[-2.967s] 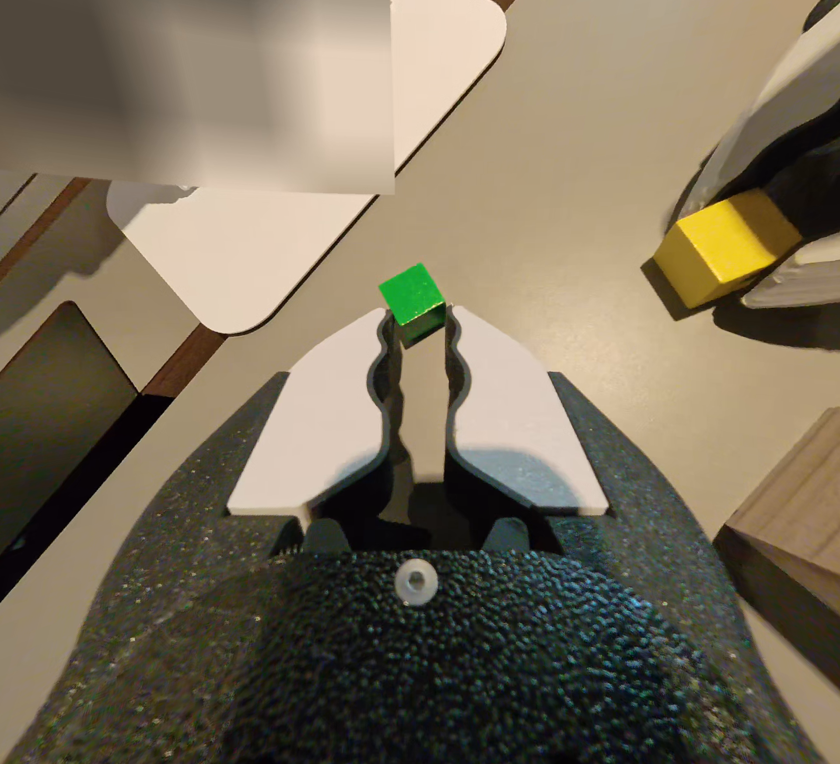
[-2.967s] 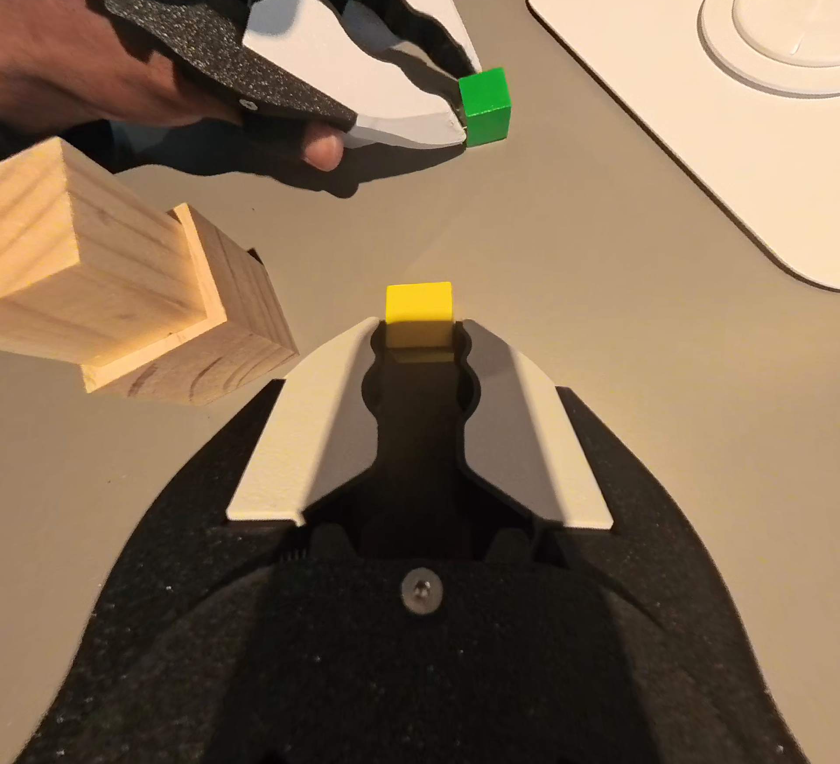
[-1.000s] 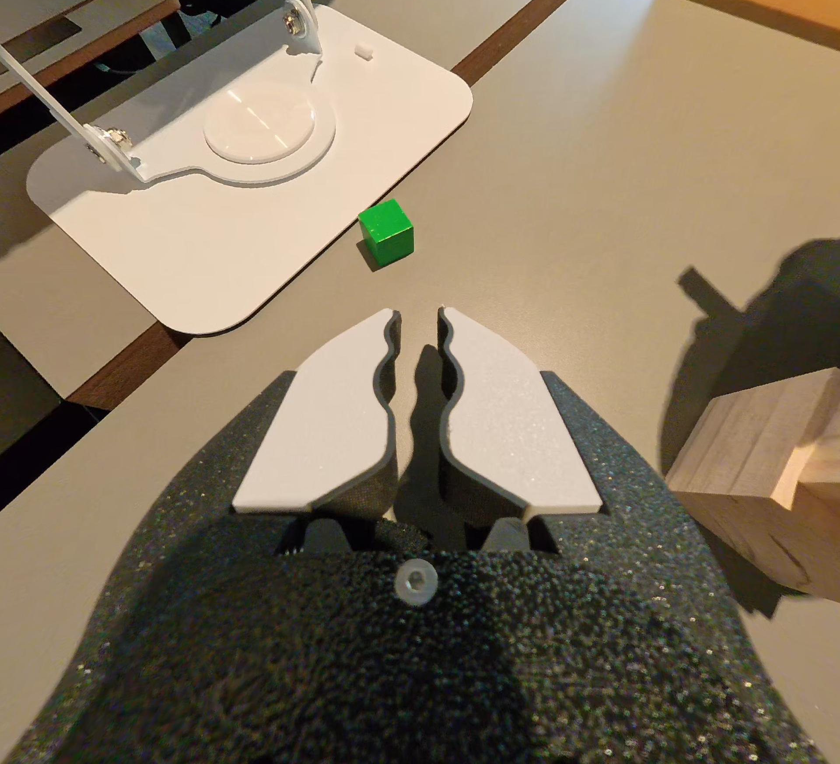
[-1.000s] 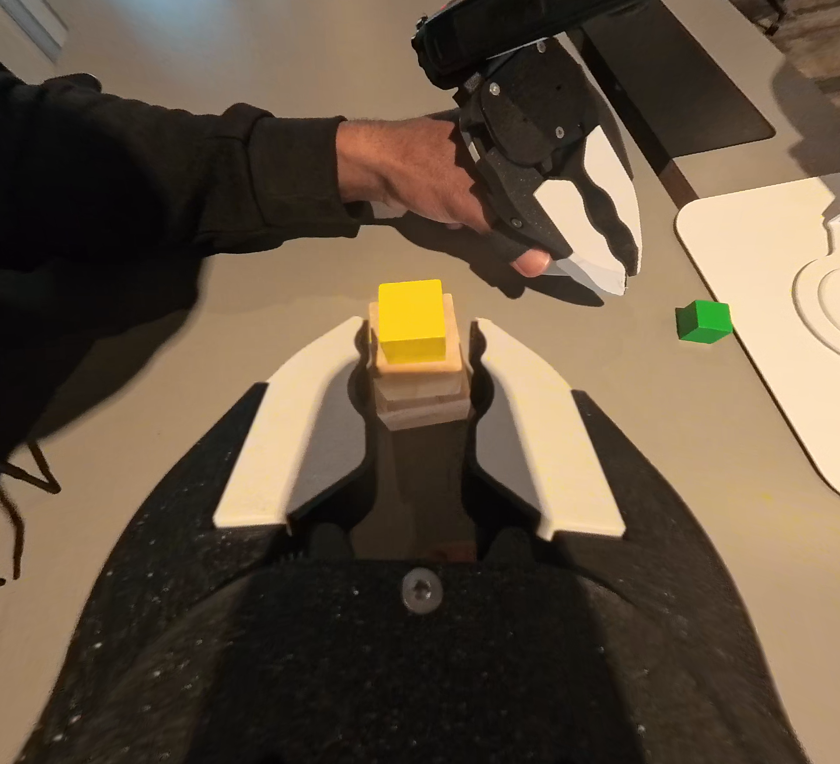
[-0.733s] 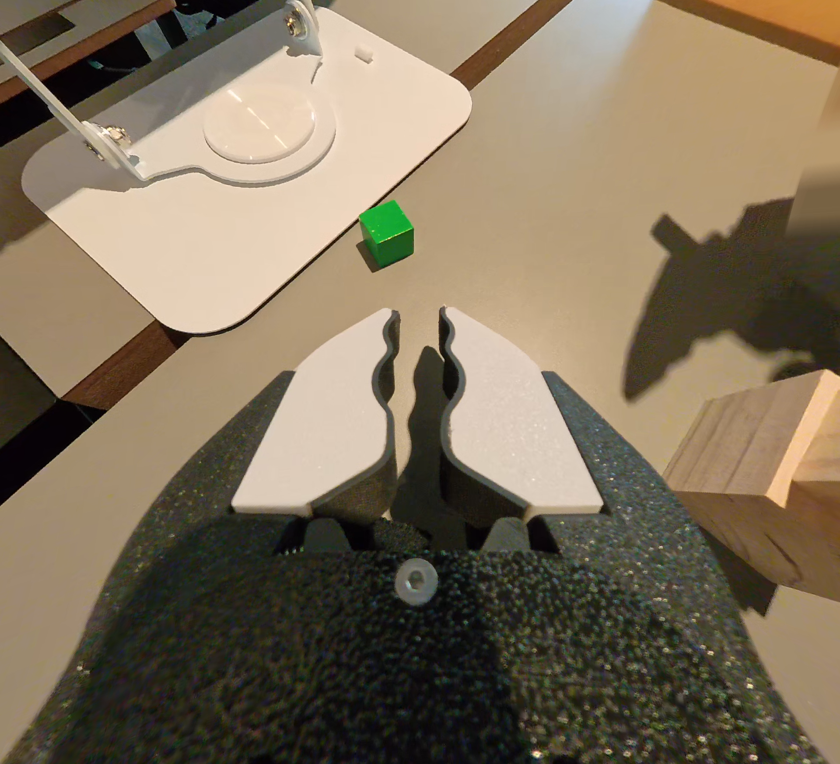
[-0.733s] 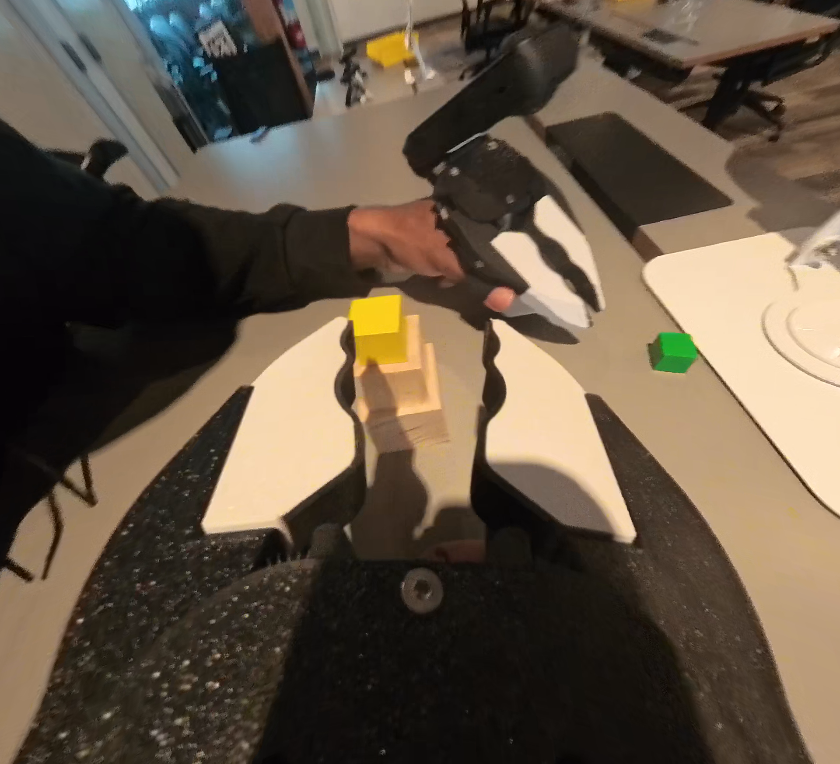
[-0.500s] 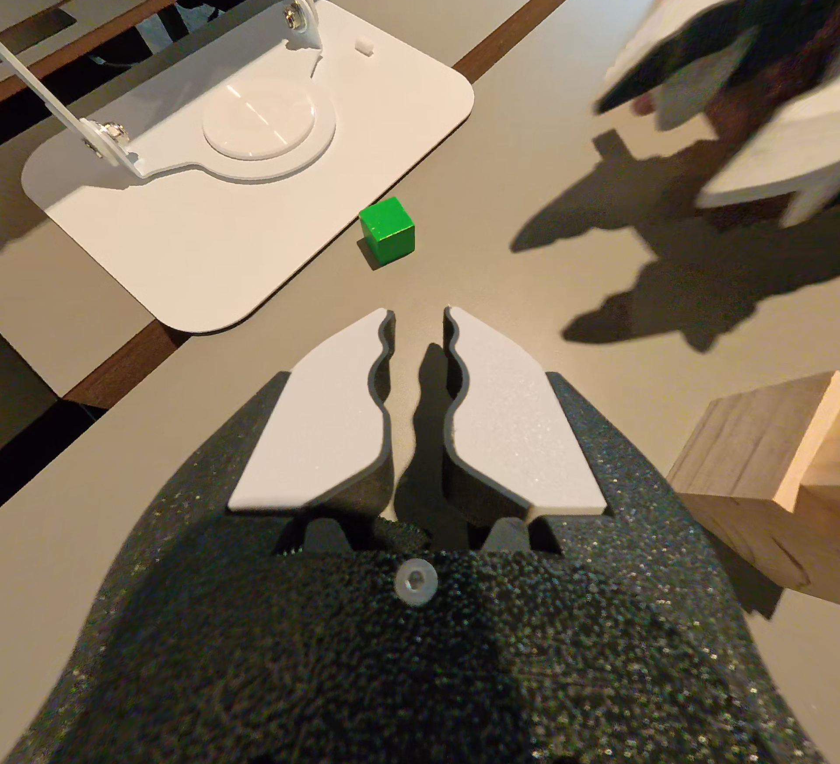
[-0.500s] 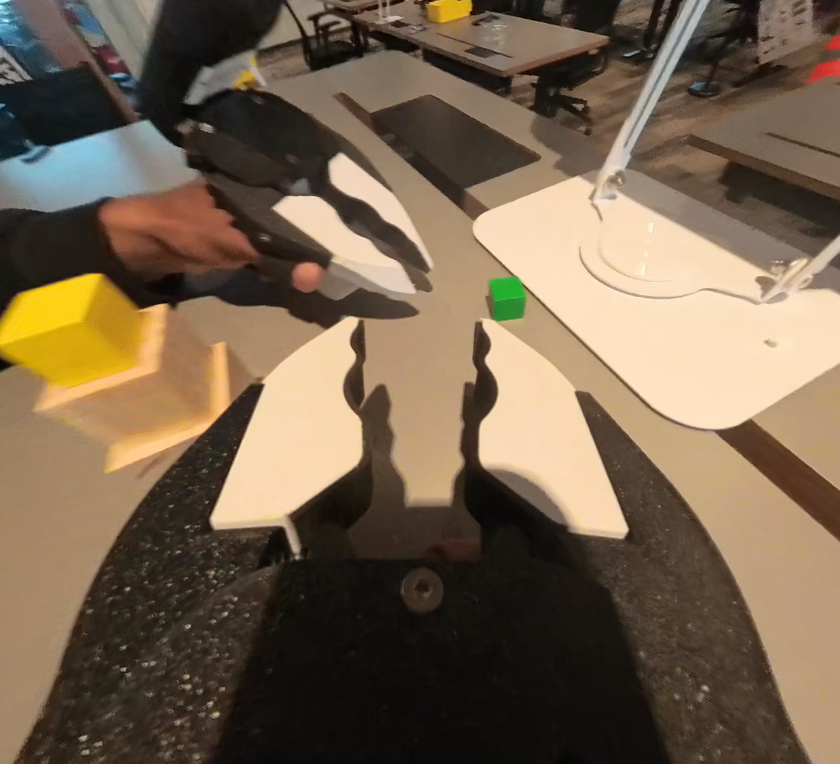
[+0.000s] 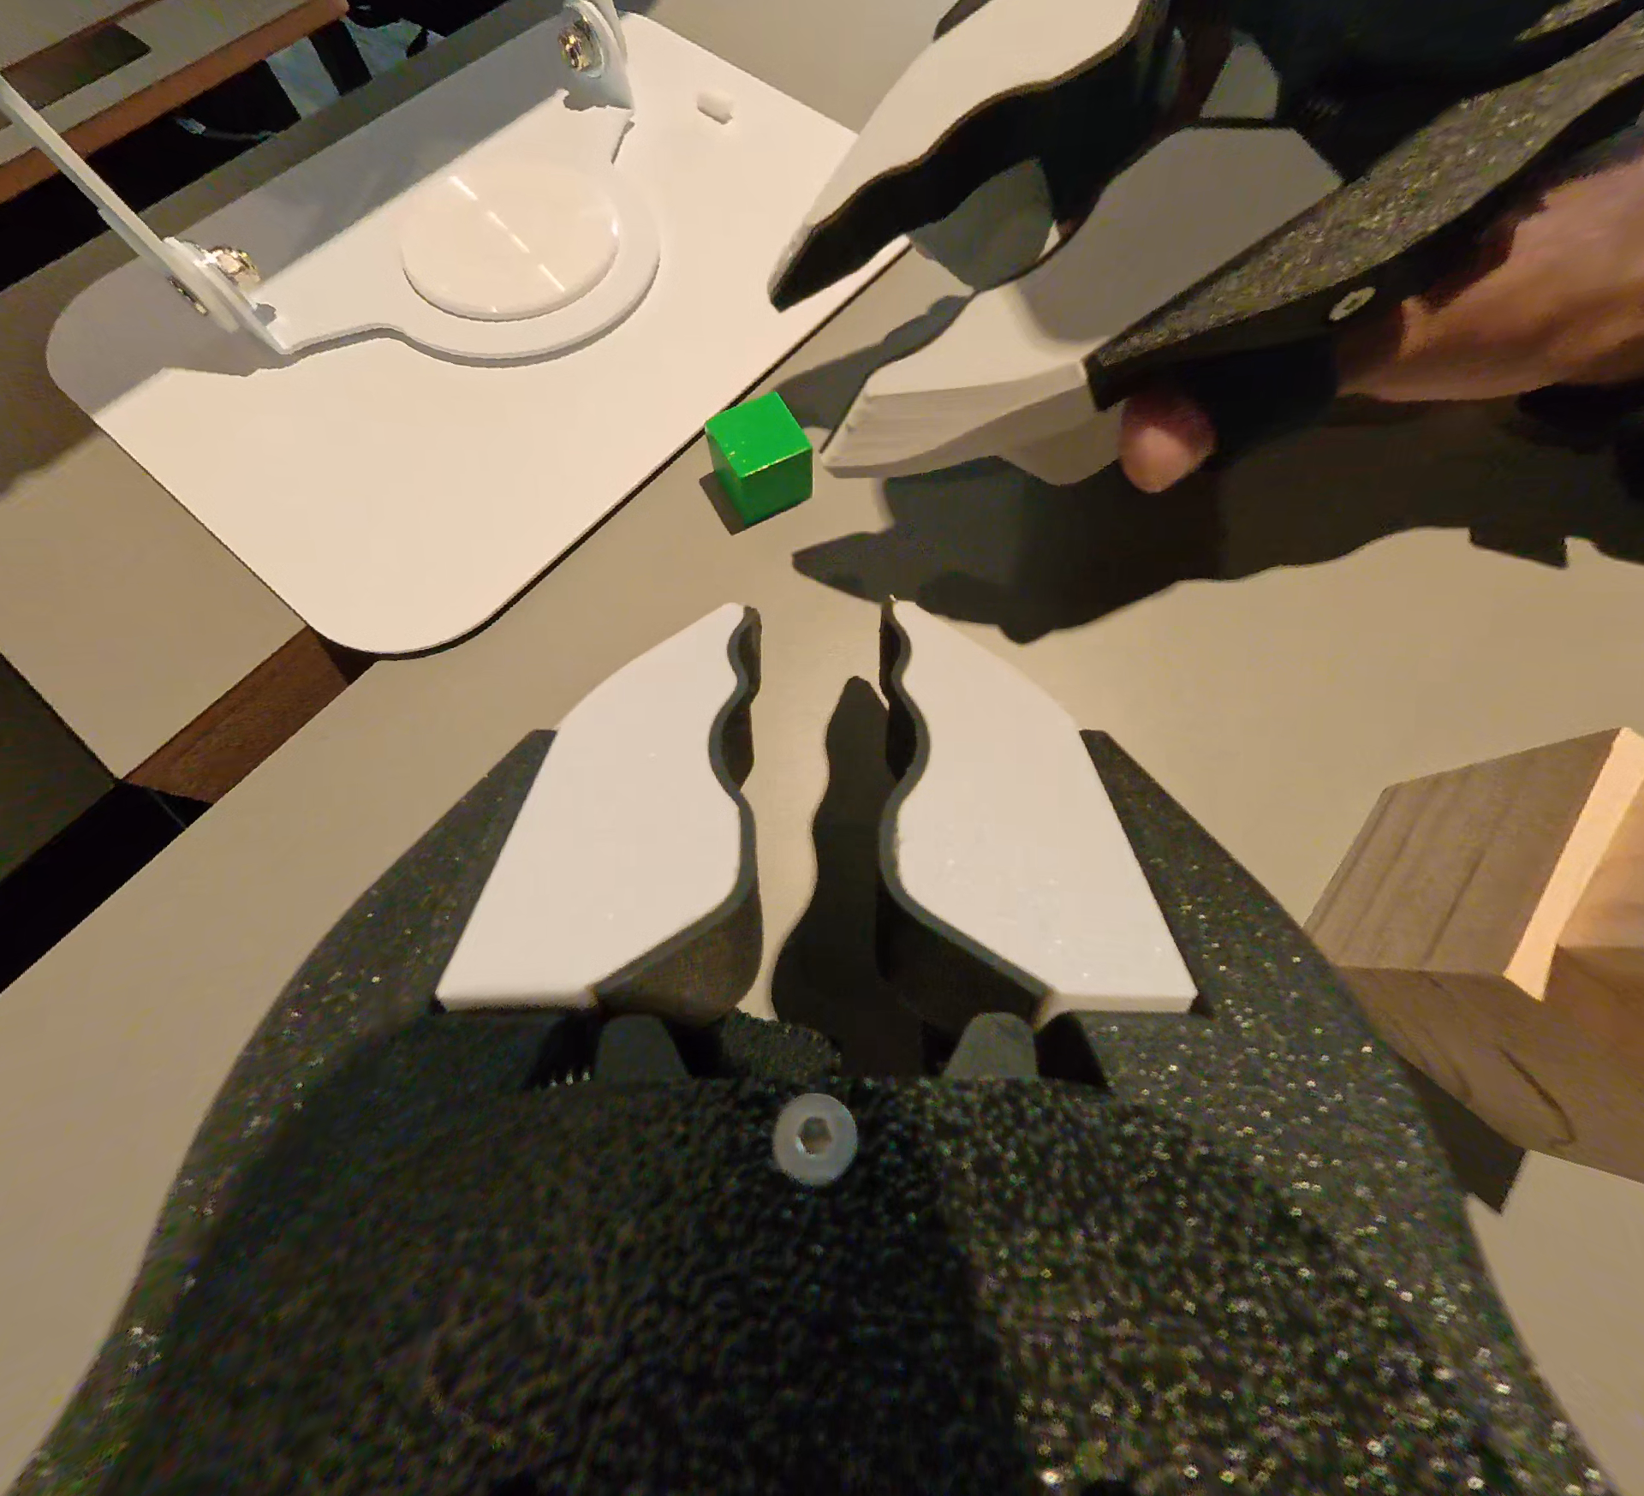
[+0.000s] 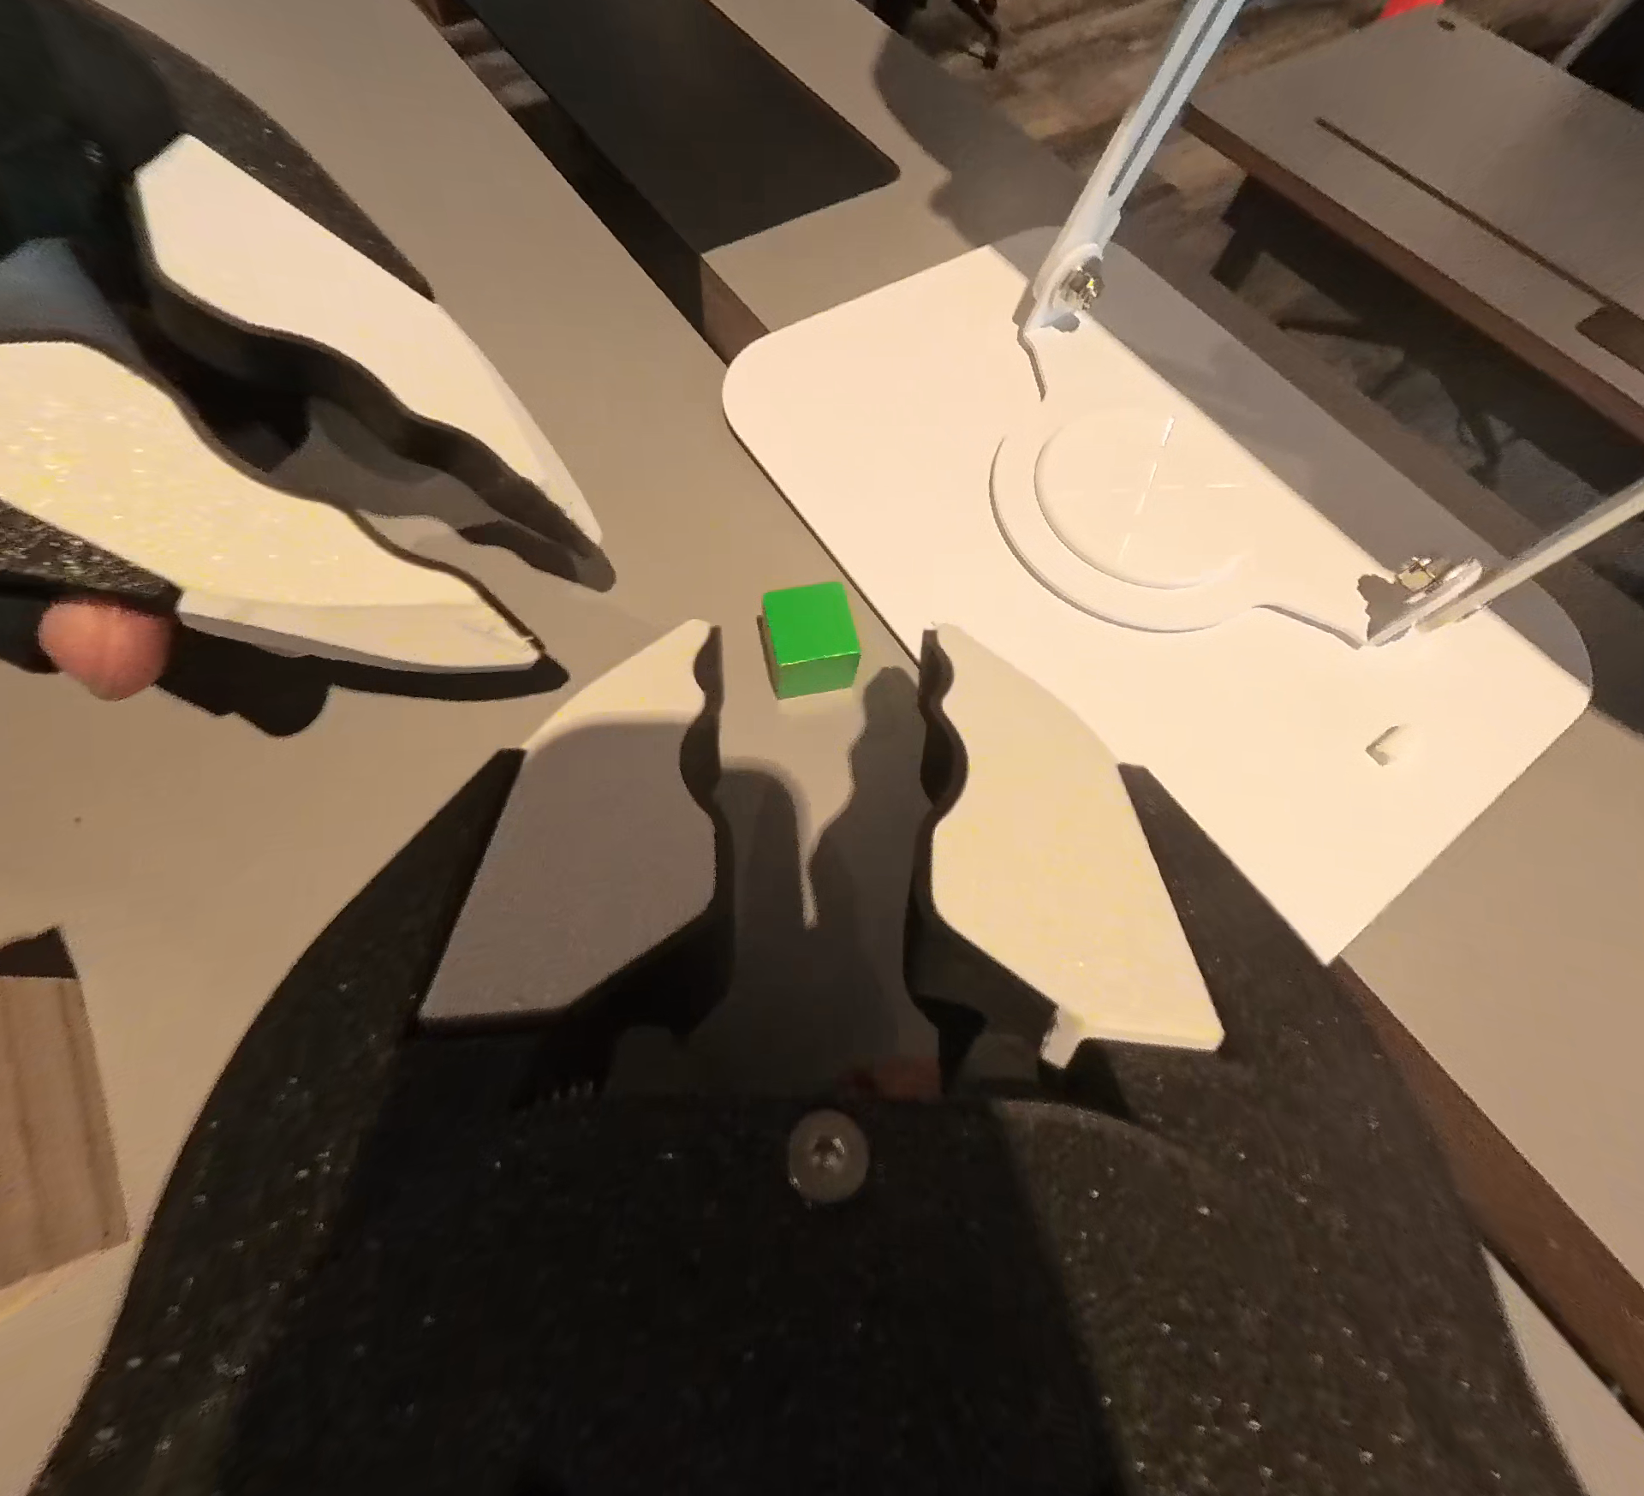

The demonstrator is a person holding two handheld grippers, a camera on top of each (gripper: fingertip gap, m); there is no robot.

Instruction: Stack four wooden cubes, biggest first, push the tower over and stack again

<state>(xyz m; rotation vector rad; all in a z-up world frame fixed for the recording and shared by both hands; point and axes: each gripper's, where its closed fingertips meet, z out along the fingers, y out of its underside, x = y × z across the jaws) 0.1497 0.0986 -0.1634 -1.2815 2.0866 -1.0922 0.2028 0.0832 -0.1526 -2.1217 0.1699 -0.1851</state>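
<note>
A small green cube [image 9: 761, 457] lies on the grey table next to the white plate's edge. In the right wrist view the green cube [image 10: 811, 639] sits in line with the gap of my open right gripper [image 10: 818, 639], at its fingertips and not gripped. The right gripper [image 9: 805, 377] also shows in the left wrist view, coming at the cube from the right. My left gripper [image 9: 814, 626] is narrowly open and empty, short of the cube; it shows at the left of the right wrist view [image 10: 560, 595]. A big wooden cube [image 9: 1468, 919] stands at the right, also in the right wrist view [image 10: 44, 1097].
A white base plate [image 9: 356, 430] with a round disc and slanted white struts lies left of the green cube, also in the right wrist view [image 10: 1156, 786]. The table's brown edge [image 9: 240, 715] runs beneath it. Other desks stand beyond.
My right gripper has swung away from the stack with the yellow cube on top and come down at the green cube. The left gripper's jaws have opened slightly; it has barely moved.
</note>
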